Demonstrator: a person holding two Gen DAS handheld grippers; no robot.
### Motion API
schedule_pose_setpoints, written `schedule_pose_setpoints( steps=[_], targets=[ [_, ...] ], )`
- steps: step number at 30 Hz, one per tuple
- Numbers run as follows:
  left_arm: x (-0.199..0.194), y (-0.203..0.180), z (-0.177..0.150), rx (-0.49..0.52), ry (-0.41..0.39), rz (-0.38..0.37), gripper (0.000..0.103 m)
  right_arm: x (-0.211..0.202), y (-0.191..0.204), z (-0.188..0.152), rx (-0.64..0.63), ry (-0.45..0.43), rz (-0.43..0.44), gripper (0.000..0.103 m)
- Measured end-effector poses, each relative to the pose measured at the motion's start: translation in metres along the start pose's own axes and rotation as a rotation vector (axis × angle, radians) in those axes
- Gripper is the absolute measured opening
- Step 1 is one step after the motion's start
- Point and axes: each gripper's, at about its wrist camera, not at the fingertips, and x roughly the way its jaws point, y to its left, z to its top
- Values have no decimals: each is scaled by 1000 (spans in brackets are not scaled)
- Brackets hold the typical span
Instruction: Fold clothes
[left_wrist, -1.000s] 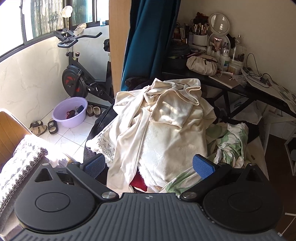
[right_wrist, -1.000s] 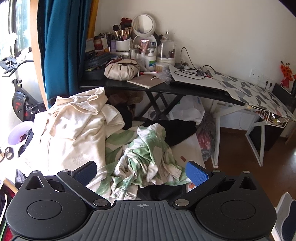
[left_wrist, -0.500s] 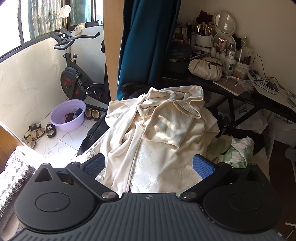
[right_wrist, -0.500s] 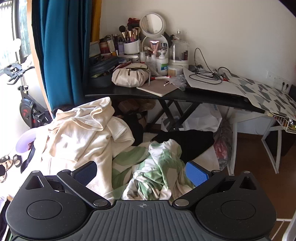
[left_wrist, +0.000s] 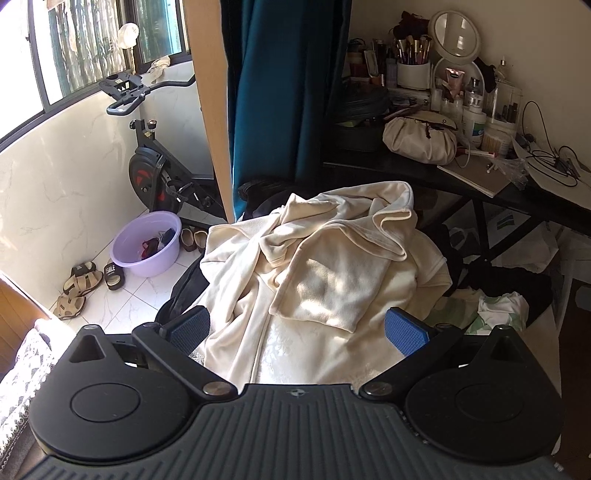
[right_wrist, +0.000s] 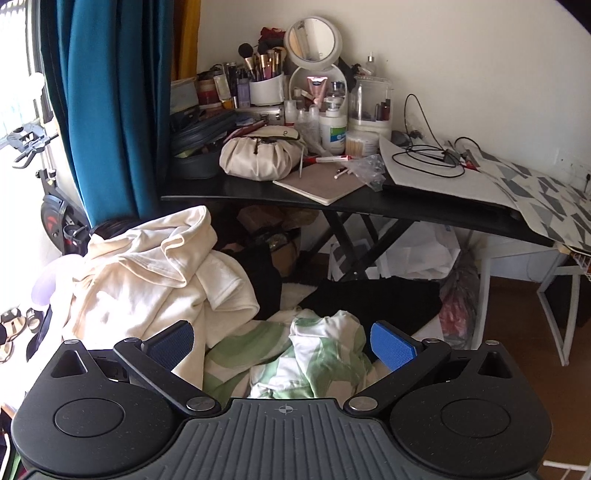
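A cream hooded garment (left_wrist: 325, 273) lies heaped over a pile, seen straight ahead in the left wrist view and at the left (right_wrist: 147, 280) in the right wrist view. A green-and-white patterned garment (right_wrist: 306, 354) is crumpled to its right, with a black garment (right_wrist: 376, 295) behind it. My left gripper (left_wrist: 297, 328) is open, hovering over the lower part of the cream garment, nothing between its blue pads. My right gripper (right_wrist: 282, 343) is open too, above the green-and-white garment, holding nothing.
A black desk (right_wrist: 369, 206) crowded with cosmetics, a mirror and cables stands behind the pile. A teal curtain (left_wrist: 280, 92) hangs beside it. On the tiled balcony sit an exercise bike (left_wrist: 159, 173), a purple basin (left_wrist: 147, 243) and sandals (left_wrist: 81, 284). A white rack (right_wrist: 554, 288) stands right.
Both grippers have moved forward toward the pile and desk; the cream garment and the desk now look larger and closer. Both stay open.
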Motion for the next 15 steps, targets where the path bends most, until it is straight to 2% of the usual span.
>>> schedule_pose_setpoints(
  steps=[8, 11, 15],
  targets=[
    [18, -7, 6, -17, 4, 40, 103, 38, -12, 11, -49, 9, 35, 102],
    [22, 1, 7, -9, 2, 83, 103, 52, -17, 15, -67, 12, 48, 102],
    [28, 20, 10, -31, 4, 132, 103, 73, -15, 21, -40, 71, 106, 102]
  ],
)
